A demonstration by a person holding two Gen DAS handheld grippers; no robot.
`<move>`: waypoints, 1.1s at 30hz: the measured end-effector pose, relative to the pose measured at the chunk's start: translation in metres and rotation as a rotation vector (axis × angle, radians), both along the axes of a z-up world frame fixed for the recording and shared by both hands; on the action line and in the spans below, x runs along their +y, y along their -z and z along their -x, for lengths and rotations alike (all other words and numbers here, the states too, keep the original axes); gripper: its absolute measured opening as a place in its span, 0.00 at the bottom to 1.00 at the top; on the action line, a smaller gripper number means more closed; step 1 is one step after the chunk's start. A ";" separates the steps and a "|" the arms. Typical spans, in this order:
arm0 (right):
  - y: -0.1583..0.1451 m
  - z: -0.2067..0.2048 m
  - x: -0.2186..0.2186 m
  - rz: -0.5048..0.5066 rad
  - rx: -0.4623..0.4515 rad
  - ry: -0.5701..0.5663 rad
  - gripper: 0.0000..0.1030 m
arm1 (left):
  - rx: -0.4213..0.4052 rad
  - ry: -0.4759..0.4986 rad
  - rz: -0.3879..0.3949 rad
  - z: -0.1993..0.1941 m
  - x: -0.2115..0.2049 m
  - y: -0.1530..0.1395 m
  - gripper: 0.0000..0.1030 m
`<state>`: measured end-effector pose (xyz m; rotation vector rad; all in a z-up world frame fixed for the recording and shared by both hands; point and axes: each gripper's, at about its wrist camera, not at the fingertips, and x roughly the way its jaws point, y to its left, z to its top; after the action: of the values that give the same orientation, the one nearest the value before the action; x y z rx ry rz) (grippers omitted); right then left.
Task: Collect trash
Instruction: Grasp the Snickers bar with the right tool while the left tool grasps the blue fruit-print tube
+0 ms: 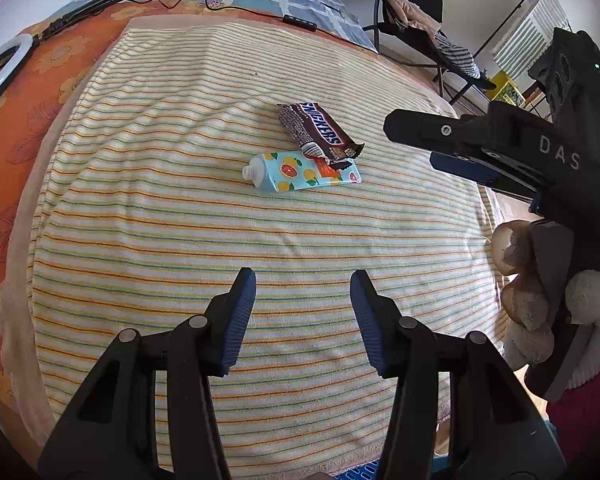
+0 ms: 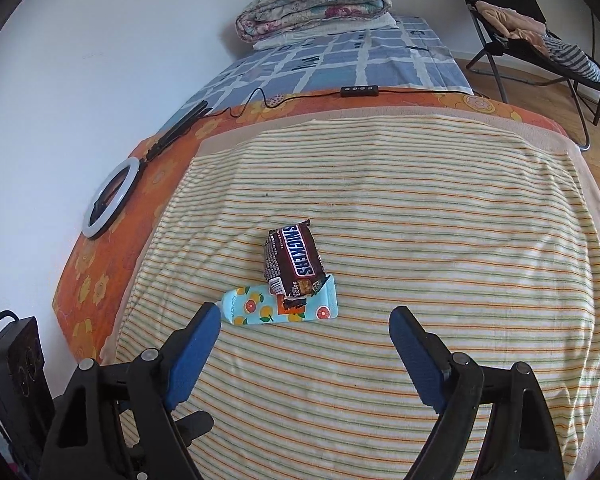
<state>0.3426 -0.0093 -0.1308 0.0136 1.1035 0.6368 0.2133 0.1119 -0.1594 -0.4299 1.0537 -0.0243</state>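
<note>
Starting at the left edge of the bed: a white ring light point(image 2: 109, 199) lies flat on the orange flowered sheet point(image 2: 100, 264), its black cable point(image 2: 256, 98) trailing off to a little inline remote point(image 2: 359, 91) further back. Next over, a striped towel point(image 2: 420, 208) covers most of the near bed, and pretty much in the middle of it sits the trash: a torn Snickers wrapper point(image 2: 296, 260) with its ragged end lying across a squeezed-out tube point(image 2: 284, 306) printed with citrus slices, cap pointing left. The two are touching, wrapper on top. Left gripper point(image 1: 303, 312) hangs over bare towel, well short of both pieces, its blue fingers point(image 1: 240, 312) apart with nothing between them. Right gripper point(image 2: 304, 344) is spread noticeably wider and sits closer in, the tube just past its tips, left finger tip point(image 2: 198, 344) right near the cap but I can't tell if it's touching; nothing gripped there either. From the left camera you can see the right gripper coming in from the side, held by a hand in a fuzzy pale glove point(image 1: 528, 300). Way at the back there's a folded floral quilt point(image 2: 316, 4) on the blue checked bedding point(image 2: 340, 60), and off to the right a folding chair point(image 2: 540, 40) piled with clothes on the wood floor.
</note>
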 end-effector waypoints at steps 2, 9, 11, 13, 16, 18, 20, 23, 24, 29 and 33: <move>0.008 -0.010 0.007 -0.008 0.026 -0.004 0.82 | 0.000 0.000 0.007 -0.005 0.002 0.002 0.49; 0.035 -0.038 0.040 0.009 0.083 -0.038 0.75 | 0.014 0.006 0.033 -0.021 0.009 0.010 0.45; 0.041 -0.043 0.048 0.035 0.086 -0.044 0.74 | 0.020 0.012 0.037 -0.027 0.010 0.012 0.39; 0.045 -0.047 0.054 0.054 0.086 -0.052 0.71 | 0.024 0.017 0.036 -0.033 0.010 0.014 0.39; 0.051 -0.053 0.058 0.068 0.086 -0.050 0.70 | 0.027 0.012 0.041 -0.040 0.011 0.016 0.39; 0.053 -0.055 0.059 0.079 0.080 -0.049 0.67 | 0.032 0.001 0.057 -0.046 0.013 0.019 0.39; 0.054 -0.057 0.059 0.091 0.067 -0.051 0.62 | 0.037 -0.009 0.073 -0.051 0.014 0.022 0.39; 0.054 -0.059 0.057 0.112 0.049 -0.051 0.48 | 0.038 -0.020 0.075 -0.058 0.016 0.026 0.38; 0.054 -0.060 0.055 0.121 0.043 -0.047 0.39 | 0.038 -0.025 0.073 -0.060 0.017 0.026 0.38; 0.053 -0.065 0.037 0.077 0.062 -0.015 0.22 | 0.027 -0.069 0.089 -0.077 0.026 0.029 0.38; 0.051 -0.065 0.022 0.066 0.055 0.012 0.17 | 0.019 -0.106 0.081 -0.089 0.031 0.032 0.34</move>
<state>0.4080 0.0126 -0.1821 -0.0187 1.1766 0.5919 0.3019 0.1432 -0.1913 -0.5600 1.0496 0.0313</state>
